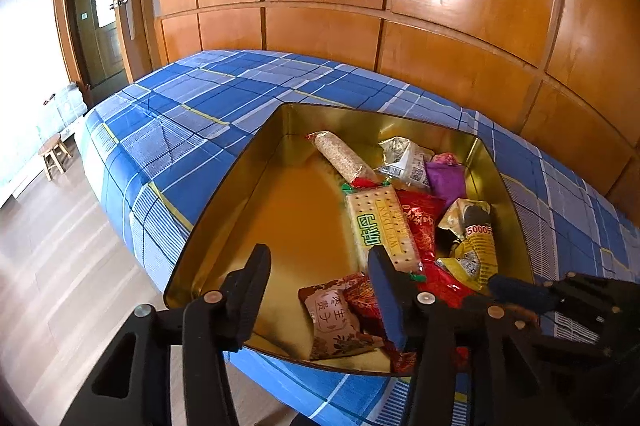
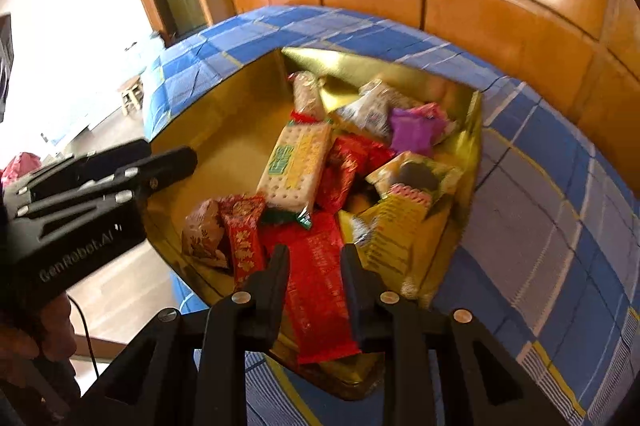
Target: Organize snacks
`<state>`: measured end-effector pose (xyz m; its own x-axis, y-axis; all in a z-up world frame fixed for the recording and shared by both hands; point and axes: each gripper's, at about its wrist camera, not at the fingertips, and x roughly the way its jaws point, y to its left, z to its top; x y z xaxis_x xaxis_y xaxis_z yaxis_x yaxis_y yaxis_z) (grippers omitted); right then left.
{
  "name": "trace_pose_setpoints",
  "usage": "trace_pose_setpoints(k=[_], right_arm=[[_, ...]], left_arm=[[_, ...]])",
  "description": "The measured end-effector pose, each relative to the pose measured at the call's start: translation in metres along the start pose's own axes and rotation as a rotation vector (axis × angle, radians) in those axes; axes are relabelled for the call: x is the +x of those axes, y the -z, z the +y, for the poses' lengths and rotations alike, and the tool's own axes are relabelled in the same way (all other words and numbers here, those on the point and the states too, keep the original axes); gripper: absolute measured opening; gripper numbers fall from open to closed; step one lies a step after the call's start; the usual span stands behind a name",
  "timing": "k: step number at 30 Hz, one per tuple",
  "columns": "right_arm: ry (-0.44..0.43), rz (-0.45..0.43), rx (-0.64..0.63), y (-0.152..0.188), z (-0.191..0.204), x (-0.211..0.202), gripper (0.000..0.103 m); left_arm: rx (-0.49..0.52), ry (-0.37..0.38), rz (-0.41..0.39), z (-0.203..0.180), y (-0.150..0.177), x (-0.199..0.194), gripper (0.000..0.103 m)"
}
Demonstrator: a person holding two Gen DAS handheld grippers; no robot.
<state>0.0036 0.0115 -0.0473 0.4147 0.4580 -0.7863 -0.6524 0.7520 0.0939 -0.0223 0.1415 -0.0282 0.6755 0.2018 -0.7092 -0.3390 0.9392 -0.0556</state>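
Observation:
A gold tin box [image 1: 224,193] [image 2: 192,161] sits on a blue plaid bed and holds several snack packets. Among them are a cracker pack [image 1: 380,222] [image 2: 298,161], a long grain bar [image 1: 344,157], a purple packet [image 1: 444,177] [image 2: 414,129], yellow packets [image 1: 472,246], a pink packet [image 1: 332,318] and a flat red packet [image 2: 320,290]. My left gripper [image 1: 320,258] is open and empty over the tin's near left part; it also shows in the right wrist view [image 2: 172,157]. My right gripper [image 2: 314,258] is open above the red packet, not gripping it; it also shows in the left wrist view [image 1: 500,286].
The bed [image 1: 180,113] runs along a wooden panelled wall [image 1: 400,5]. Wood floor lies at the left with a small stool [image 1: 54,153] and a doorway [image 1: 96,5] beyond. The tin's left half is bare.

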Motion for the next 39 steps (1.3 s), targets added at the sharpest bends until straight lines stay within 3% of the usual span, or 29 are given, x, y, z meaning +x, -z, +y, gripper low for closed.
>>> trace_pose_setpoints(k=[16, 39], right_arm=[[0.154, -0.156, 0.146, 0.023, -0.017, -0.048, 0.033], [0.185, -0.181, 0.158, 0.031, -0.017, -0.057, 0.034]], left_arm=[[0.03, 0.017, -0.06, -0.026, 0.012, -0.028, 0.079], [0.048, 0.022, -0.084, -0.031, 0.015, -0.039, 0.087]])
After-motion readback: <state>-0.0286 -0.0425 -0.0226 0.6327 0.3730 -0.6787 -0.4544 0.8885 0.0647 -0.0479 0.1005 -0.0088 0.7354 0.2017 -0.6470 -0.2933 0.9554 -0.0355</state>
